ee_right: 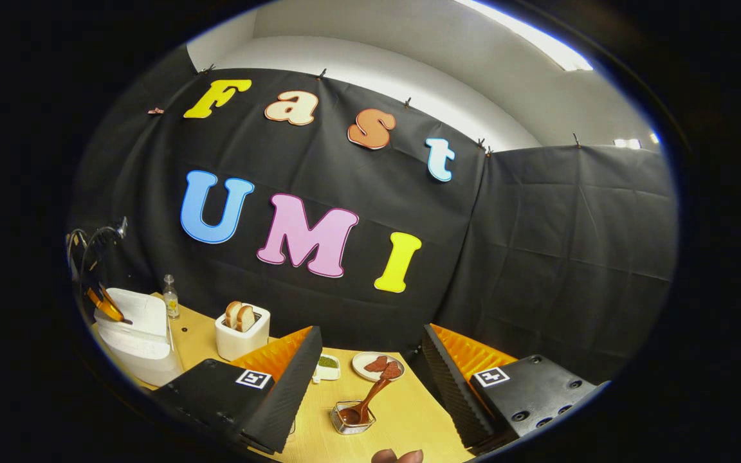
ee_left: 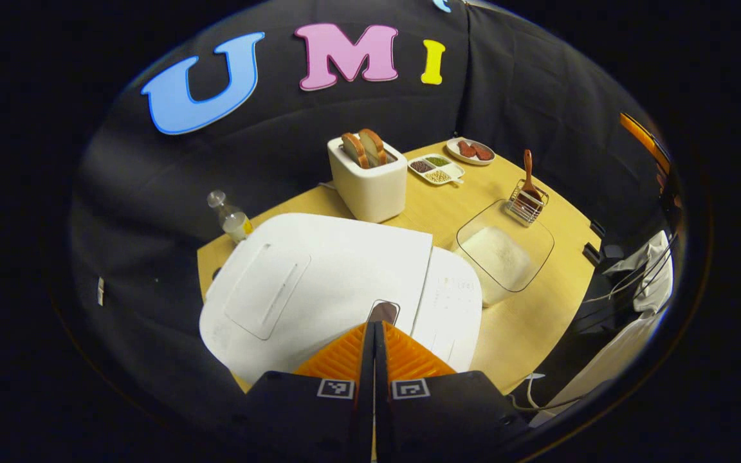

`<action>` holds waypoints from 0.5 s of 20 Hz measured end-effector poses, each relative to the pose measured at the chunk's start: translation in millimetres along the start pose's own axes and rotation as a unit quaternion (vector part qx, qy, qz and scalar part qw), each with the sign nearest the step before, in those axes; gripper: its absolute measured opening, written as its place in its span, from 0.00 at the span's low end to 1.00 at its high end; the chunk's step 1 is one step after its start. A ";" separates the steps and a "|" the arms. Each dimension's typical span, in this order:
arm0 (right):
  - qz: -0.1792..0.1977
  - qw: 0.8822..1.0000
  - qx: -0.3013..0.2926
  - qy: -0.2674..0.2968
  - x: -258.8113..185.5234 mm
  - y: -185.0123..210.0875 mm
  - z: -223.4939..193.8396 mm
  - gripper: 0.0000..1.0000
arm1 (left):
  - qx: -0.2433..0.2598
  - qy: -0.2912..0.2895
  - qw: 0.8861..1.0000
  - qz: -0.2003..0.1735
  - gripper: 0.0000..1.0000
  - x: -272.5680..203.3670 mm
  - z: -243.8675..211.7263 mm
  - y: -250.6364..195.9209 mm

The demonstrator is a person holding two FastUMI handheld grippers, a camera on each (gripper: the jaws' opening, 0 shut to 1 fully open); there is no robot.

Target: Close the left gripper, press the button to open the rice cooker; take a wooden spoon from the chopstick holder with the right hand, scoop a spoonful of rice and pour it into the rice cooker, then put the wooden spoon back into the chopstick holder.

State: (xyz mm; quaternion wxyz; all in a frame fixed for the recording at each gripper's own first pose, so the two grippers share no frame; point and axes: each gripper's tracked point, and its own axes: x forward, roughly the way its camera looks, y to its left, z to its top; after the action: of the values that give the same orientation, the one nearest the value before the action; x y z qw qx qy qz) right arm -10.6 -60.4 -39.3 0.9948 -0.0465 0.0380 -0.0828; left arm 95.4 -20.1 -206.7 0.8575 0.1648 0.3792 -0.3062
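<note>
- My left hand-held gripper (ee_left: 374, 334) has its 2 fingers pressed together with nothing between them, tips just short of the dark button (ee_left: 384, 312) at the front edge of the rice cooker (ee_left: 319, 283) lid. The button lies straight ahead along the fingers, so the next move looks like a plain push forward and down.
- The cooker's lid looks closed to me, and it sits at the near left part of the tabletop (ee_left: 525, 321).
- My right hand-held gripper (ee_right: 370, 379) is spread wide, holding nothing, hovering above the right side of the tabletop.
- The wooden spoon (ee_right: 370, 395) stands in the chopstick holder (ee_right: 352, 418) right between and below those open fingers, handle leaning up and away toward the far edge.
- The clear container of rice (ee_left: 502, 254) sits between cooker and holder, so the right hand is nearer the spoon.
</note>
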 end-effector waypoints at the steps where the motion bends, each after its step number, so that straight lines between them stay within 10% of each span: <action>1: 0.000 1.000 0.001 -0.001 -0.5 0.2 0.4 0.98 | 0.004 -0.023 1.000 0.017 0.10 -10.4 11.9 6.2; 10: 0.000 1.000 0.006 -0.005 -11.8 -8.5 4.4 0.98 | -0.021 -0.289 0.932 0.217 0.08 -126.5 112.1 62.4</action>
State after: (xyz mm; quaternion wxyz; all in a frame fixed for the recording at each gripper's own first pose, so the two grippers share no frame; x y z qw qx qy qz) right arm -23.1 -66.4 -33.3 0.9952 -0.0414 0.0325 -0.0830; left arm 131.1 20.1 -34.7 0.9788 0.1295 0.0762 -0.1389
